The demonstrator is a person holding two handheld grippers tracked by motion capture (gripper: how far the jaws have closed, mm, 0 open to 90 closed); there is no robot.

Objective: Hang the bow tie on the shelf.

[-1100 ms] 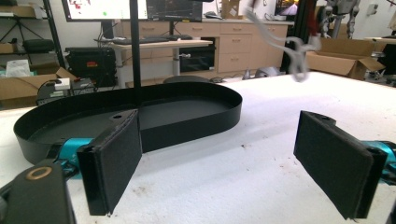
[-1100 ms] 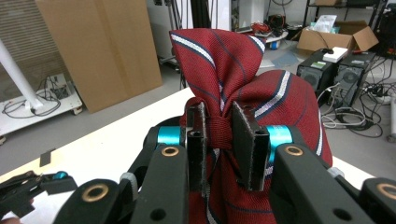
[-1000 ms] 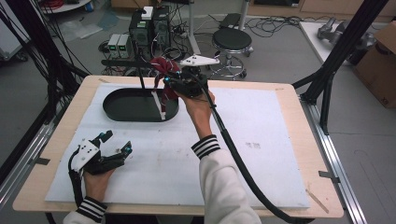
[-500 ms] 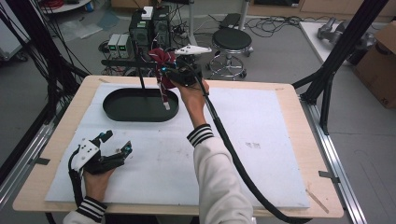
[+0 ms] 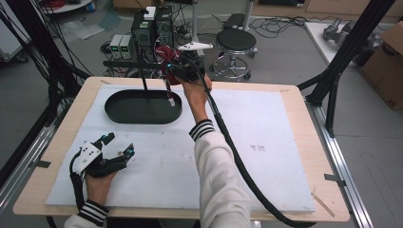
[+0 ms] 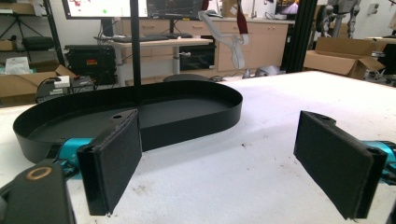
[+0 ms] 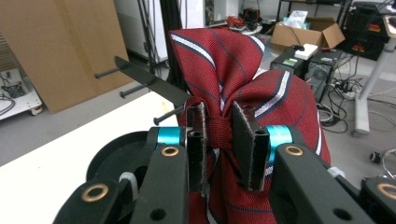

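Note:
A red bow tie (image 7: 224, 70) with blue and white stripes is pinched at its knot by my right gripper (image 7: 219, 133), which is shut on it. In the high view that gripper (image 5: 173, 66) holds the bow tie (image 5: 166, 52) up over the far edge of the table, beside the thin black stand pole (image 5: 142, 71). A black bar with pegs (image 7: 149, 83) sticks out just left of the tie. The tie's white strap (image 5: 171, 100) hangs down over the black oval tray (image 5: 138, 108). My left gripper (image 5: 119, 145) rests open on the white mat at the near left, facing the tray (image 6: 140, 112).
The right gripper's cable (image 5: 237, 161) trails across the mat (image 5: 266, 123) beside the person's sleeve. Beyond the table's far edge stand electronics boxes (image 5: 142, 28) and a stool (image 5: 236, 40). Black frame struts (image 5: 342, 61) rise at the right and left.
My right gripper has lifted the bow tie up and farther away, toward the top of the stand. The left gripper has stayed where it was.

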